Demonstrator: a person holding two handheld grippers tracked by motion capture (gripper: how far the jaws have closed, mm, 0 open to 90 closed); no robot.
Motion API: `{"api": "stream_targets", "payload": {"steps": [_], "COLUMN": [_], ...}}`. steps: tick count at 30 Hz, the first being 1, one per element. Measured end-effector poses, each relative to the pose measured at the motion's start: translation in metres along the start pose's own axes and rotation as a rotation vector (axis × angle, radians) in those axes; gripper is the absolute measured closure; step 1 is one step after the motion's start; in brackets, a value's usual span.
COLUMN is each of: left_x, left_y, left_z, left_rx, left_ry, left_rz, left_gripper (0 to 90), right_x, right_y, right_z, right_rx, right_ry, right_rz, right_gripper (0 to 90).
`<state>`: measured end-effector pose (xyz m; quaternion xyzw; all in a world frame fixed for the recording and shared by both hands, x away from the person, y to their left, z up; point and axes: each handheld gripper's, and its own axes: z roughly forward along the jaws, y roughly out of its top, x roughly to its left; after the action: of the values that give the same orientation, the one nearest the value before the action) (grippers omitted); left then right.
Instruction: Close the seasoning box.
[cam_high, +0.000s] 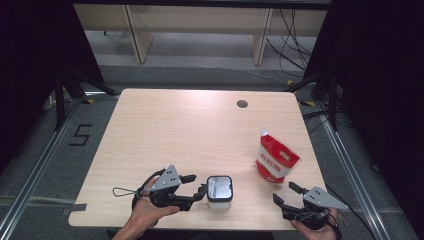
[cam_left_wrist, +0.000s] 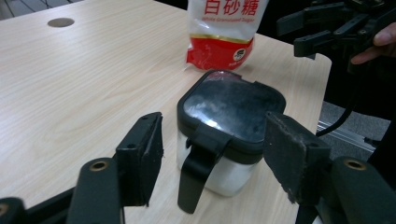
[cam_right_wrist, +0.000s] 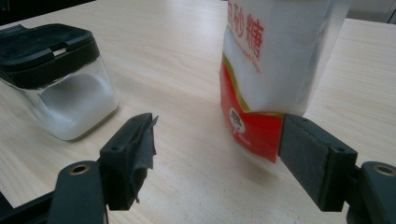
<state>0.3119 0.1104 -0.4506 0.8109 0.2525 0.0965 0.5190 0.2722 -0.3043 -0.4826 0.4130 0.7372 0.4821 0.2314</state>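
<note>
Nearest the person, along the front edge of the bench (cam_high: 165, 125), both grippers sit low in the hands with their jaws spread wide and nothing between them. The left gripper (cam_high: 200, 189) points straight at the glass sugar jar (cam_high: 219, 191), and in the left gripper view the jar (cam_left_wrist: 224, 135) stands just ahead of the jaws, framed by the two pads but not yet touched. Its black hinged lid (cam_left_wrist: 233, 105) is closed, with the latch tab (cam_left_wrist: 201, 161) hanging down the side facing the gripper, so this looks like a line-up for steadying the jar or working that latch. The jar is already part full of white sugar.

The right gripper (cam_high: 285, 194) aims at the red-and-white bag of white granulated sugar (cam_high: 275, 159), which stands upright a little farther back and to the right, well apart from the jar. In the right gripper view the bag (cam_right_wrist: 275, 60) lies beyond the jaws, probably the next thing to be lifted.
</note>
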Motion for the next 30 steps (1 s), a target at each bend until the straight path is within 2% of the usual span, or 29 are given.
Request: {"api": "stream_targets", "payload": {"steps": [1, 3, 4, 5, 7, 9, 11, 12, 13, 14, 15, 17, 18, 19, 21, 22, 23, 26, 27, 28, 30], "left_x": [0.001, 0.003, 0.002, 0.003, 0.003, 0.000, 0.002, 0.000, 0.000, -0.001, 0.000, -0.001, 0.000, -0.001, 0.001, -0.001, 0.001, 0.001, 0.000, 0.000, 0.000], "left_y": [-0.002, -0.005, -0.006, -0.007, -0.009, -0.010, -0.011, -0.013, -0.014, -0.015, -0.017, -0.021, -0.022, -0.024, -0.026, -0.028, -0.029, -0.033, -0.035, -0.036, -0.039], "left_z": [-0.001, -0.003, -0.005, -0.006, -0.007, -0.009, -0.010, -0.010, -0.011, -0.011, -0.012, -0.013, -0.014, -0.015, -0.017, -0.017, -0.018, -0.020, -0.020, -0.021, -0.020], "left_rx": [-0.005, 0.001, 0.005, 0.009, 0.002, 0.012, 0.016, 0.017, 0.020, 0.023, 0.037, 0.037, 0.047, 0.046, 0.052, 0.049, 0.057, 0.069, 0.068, 0.077, 0.076], "left_ry": [0.001, 0.001, 0.005, 0.006, -0.006, 0.005, -0.005, -0.002, -0.006, -0.002, -0.005, -0.005, 0.002, 0.006, 0.007, 0.013, 0.015, 0.014, 0.017, 0.016, 0.020], "left_rz": [-0.017, -0.017, -0.034, -0.017, -0.014, -0.029, 0.003, -0.015, -0.015, -0.014, 0.009, -0.014, -0.010, -0.031, -0.003, -0.043, -0.024, -0.011, -0.028, -0.032, -0.013], "left_gripper": [36.1, 35.1, 35.0, 34.5, 33.2, 31.9, 30.4, 29.9, 29.4, 28.9, 28.6, 27.8, 27.2, 26.8, 26.2, 25.7, 25.4, 24.5, 24.4, 24.4, 24.1], "right_x": [0.003, 0.003, 0.003, 0.003, 0.003, 0.003, 0.002, 0.003, 0.000, 0.001, 0.000, 0.001, 0.001, 0.001, 0.002, 0.002, 0.003, 0.003, 0.003, 0.002, 0.003], "right_y": [0.000, 0.000, 0.000, 0.000, 0.000, 0.000, 0.000, 0.000, 0.000, 0.000, 0.000, 0.000, 0.000, 0.000, 0.000, 0.000, 0.000, 0.000, 0.000, 0.001, 0.000], "right_z": [-0.001, -0.001, -0.001, -0.001, -0.001, -0.001, 0.000, 0.000, 0.001, 0.001, 0.001, 0.001, 0.001, 0.001, 0.002, 0.002, 0.002, 0.003, 0.003, 0.003, 0.002], "right_rx": [0.015, 0.014, 0.014, 0.013, 0.014, 0.020, 0.012, 0.013, 0.010, 0.007, 0.004, 0.008, 0.007, 0.010, 0.009, 0.010, 0.017, 0.018, 0.020, 0.013, 0.020], "right_ry": [-0.005, -0.004, -0.004, -0.004, -0.003, -0.001, -0.006, -0.006, -0.001, -0.004, -0.001, -0.003, 0.002, 0.000, 0.012, 0.011, 0.006, 0.010, 0.012, 0.002, 0.001], "right_rz": [0.030, 0.023, 0.023, 0.023, 0.022, 0.016, 0.007, 0.006, -0.018, -0.013, -0.026, -0.023, -0.023, -0.030, -0.028, -0.028, -0.017, -0.027, -0.017, -0.043, -0.025], "right_gripper": [28.3, 28.3, 28.3, 28.3, 28.2, 28.1, 27.6, 27.3, 27.1, 26.7, 26.1, 25.1, 24.5, 24.0, 23.0, 22.9, 22.5, 22.3, 22.2, 22.1, 22.0]}}
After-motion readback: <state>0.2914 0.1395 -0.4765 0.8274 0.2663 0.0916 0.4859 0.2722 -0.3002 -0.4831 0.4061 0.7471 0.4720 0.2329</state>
